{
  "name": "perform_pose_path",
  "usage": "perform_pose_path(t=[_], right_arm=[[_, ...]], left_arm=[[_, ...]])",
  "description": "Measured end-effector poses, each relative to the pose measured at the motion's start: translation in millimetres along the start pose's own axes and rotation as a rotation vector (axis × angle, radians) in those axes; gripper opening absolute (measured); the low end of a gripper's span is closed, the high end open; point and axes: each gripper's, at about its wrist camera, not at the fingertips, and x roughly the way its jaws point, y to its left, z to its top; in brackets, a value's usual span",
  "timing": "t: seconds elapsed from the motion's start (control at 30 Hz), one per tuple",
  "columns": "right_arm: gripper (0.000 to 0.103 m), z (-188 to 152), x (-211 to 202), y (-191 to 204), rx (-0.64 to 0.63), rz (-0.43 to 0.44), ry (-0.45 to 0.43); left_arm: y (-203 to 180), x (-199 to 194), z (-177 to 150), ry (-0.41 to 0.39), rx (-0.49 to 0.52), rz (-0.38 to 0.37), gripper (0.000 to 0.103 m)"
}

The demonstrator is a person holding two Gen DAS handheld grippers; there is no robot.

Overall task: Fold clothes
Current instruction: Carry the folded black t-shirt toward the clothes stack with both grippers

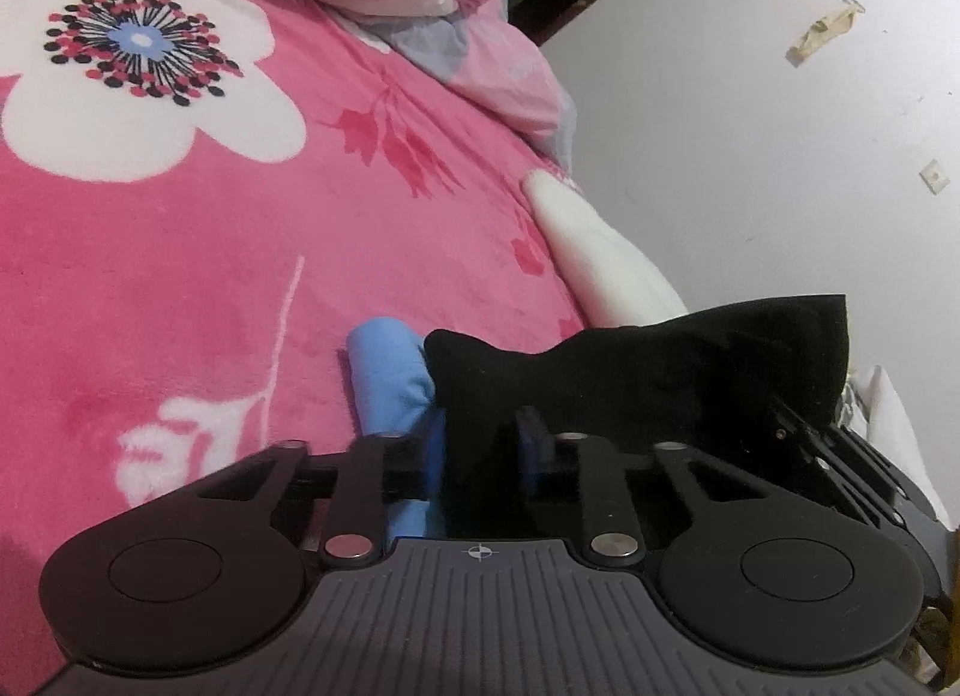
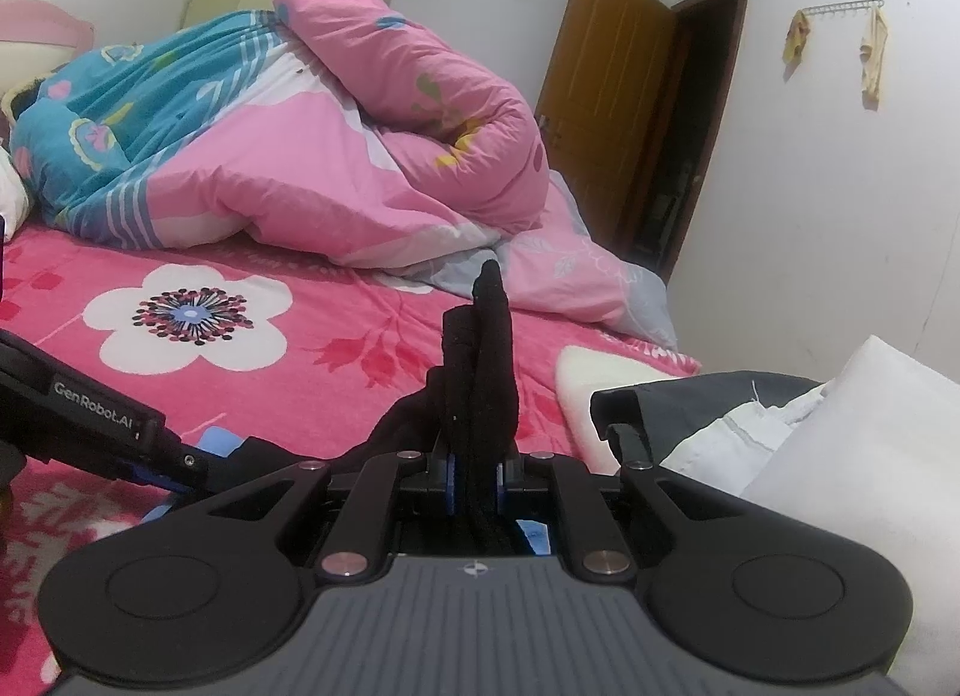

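Clamping a bunched fold of soft black knit fabric (image 2: 489,372), the right gripper (image 2: 477,471) has its jaws pressed together on it, the cloth standing up just ahead. Between the left gripper's (image 1: 480,444) jaws the same black garment drapes with a rolled light blue cloth (image 1: 390,378) beside it; whether they pinch it cannot be told. Beyond lies the pink flowered fleece blanket (image 1: 180,252). Judged step: lifting an edge to fold. Next calls for both grips secure, then carrying the edge across evenly.

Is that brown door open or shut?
Open. The brown door swings away from its frame, and a dark gap shows beside it.
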Motion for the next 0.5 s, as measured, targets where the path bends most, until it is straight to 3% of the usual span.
perform_pose_path(t=[0.13,0.5], right_arm=[[0.012,-1.6,1.1,1.2,-0.009,-0.012,0.001],[0.011,0.2,3.7,6.9,-0.037,-0.031,-0.003]], left_arm=[[-4.4,-1.3,-1.7,-0.032,0.014,0.033,0.003],[-19.5,-43.4,-4.0,-0.185,0.072,0.058,0.001]])
